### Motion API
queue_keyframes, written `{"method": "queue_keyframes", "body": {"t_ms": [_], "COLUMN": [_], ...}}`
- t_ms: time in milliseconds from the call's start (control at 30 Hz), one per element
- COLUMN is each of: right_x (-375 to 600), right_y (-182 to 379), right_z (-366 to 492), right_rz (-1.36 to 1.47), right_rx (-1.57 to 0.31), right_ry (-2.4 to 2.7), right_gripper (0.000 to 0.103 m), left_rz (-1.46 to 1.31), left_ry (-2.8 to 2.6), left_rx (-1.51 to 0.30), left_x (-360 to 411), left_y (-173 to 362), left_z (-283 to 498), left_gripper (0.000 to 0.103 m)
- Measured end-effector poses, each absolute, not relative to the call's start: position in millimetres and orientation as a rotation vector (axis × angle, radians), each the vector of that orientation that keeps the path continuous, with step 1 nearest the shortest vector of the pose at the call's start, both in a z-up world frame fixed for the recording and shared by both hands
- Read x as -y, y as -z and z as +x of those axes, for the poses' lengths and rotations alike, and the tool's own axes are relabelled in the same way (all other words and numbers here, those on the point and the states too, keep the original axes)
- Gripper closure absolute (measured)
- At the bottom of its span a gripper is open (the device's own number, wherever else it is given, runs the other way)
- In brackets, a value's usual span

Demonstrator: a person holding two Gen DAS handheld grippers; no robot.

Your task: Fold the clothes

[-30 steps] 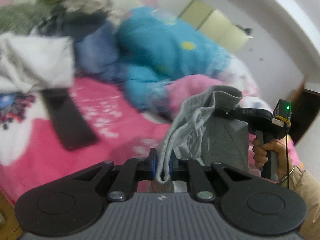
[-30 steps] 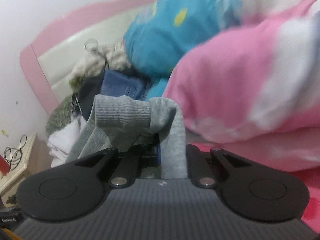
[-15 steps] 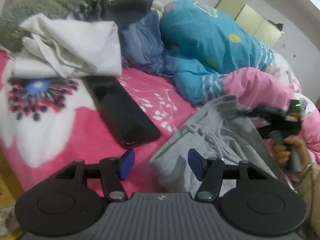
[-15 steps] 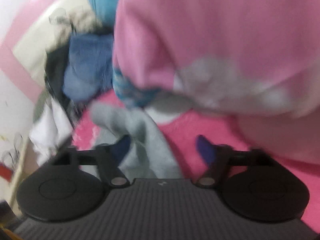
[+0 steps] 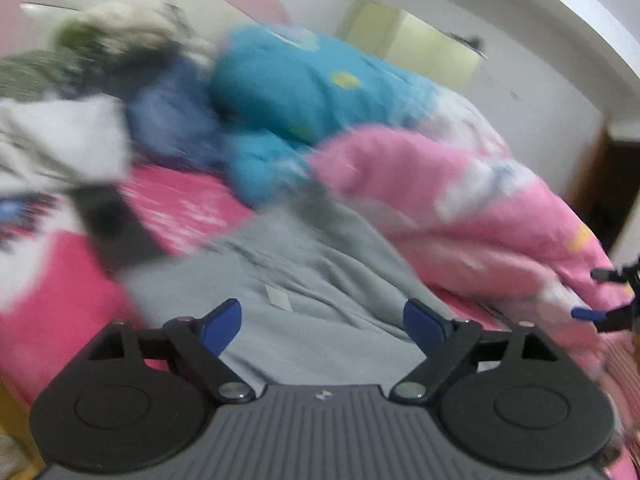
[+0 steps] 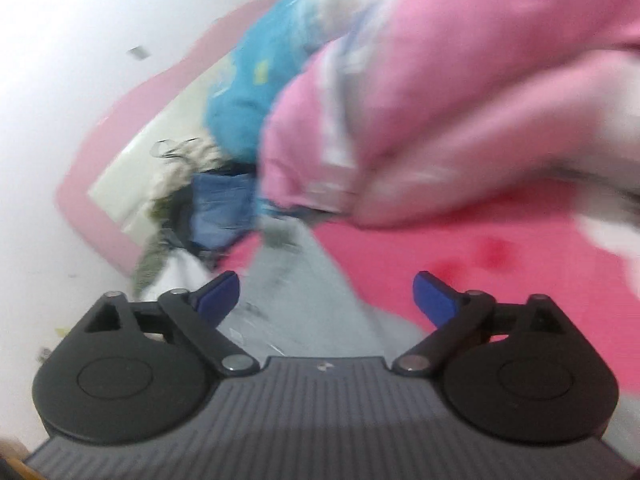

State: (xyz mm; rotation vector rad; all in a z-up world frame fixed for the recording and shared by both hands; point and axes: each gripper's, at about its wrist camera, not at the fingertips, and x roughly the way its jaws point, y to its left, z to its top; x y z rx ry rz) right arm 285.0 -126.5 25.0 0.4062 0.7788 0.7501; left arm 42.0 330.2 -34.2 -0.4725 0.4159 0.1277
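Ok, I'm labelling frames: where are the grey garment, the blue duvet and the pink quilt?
grey garment (image 5: 320, 280), left wrist view, its flat middle.
blue duvet (image 5: 304, 92), left wrist view, its top bulge.
pink quilt (image 6: 460, 100), right wrist view, its front fold.

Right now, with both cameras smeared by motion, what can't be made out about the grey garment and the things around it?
- Grey garment, left wrist view: motion blur hides whether it lies neatly folded; its near edge is hidden behind the left gripper.
- Grey garment, right wrist view: only a blurred strip shows past the right gripper.
- Dark flat thing, left wrist view: too blurred to identify.
- Clothes pile, left wrist view: separate items smear together.
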Motion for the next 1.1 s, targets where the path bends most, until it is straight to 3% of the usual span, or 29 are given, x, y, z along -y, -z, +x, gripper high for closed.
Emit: {"method": "queue_keyframes", "body": {"t_ms": [167, 433, 467, 533, 567, 600, 700, 967, 1100], "right_x": [205, 129, 123, 115, 118, 126, 178, 352, 416], "right_y": [5, 49, 57, 73, 77, 77, 64, 37, 59], "right_z": [189, 123, 126, 138, 148, 156, 165, 115, 82], "right_rz": [0.306, -0.264, -0.312, -0.364, -0.332, -0.256, 0.061, 0.638, 0.89], "right_rx": [-0.72, -0.506, -0.488, -0.478, -0.499, -0.52, -0.495, -0.272, -0.208], "right_ry": [-0.602, -0.646, -0.64, -0.618, -0.603, -0.6, -0.567, -0.264, -0.063], "right_gripper": [0.007, 0.009, 0.011, 0.038, 0.07, 0.087, 0.093, 0.093, 0.093], "left_rz": [-0.424, -0.244, -0.26, -0.278, -0.278, -0.274, -0.232, -0.211, -0.231], "left_ry": [-0.023, -0.129, -0.147, -0.178, -0.186, -0.186, -0.188, -0.206, -0.194], "left_rx": [-0.513, -0.543, -0.558, -0.582, -0.589, -0.589, -0.6, -0.584, -0.577], "left_x": [-253, -190, -192, -196, -197, -198, -194, -190, -195], "left_y": [49, 77, 80, 88, 90, 90, 89, 93, 93], "left_z": [87, 133, 136, 140, 140, 140, 141, 142, 141], "left_gripper": [0.014, 0.019, 0.02, 0.024, 0.024, 0.024, 0.024, 0.023, 0.023]}}
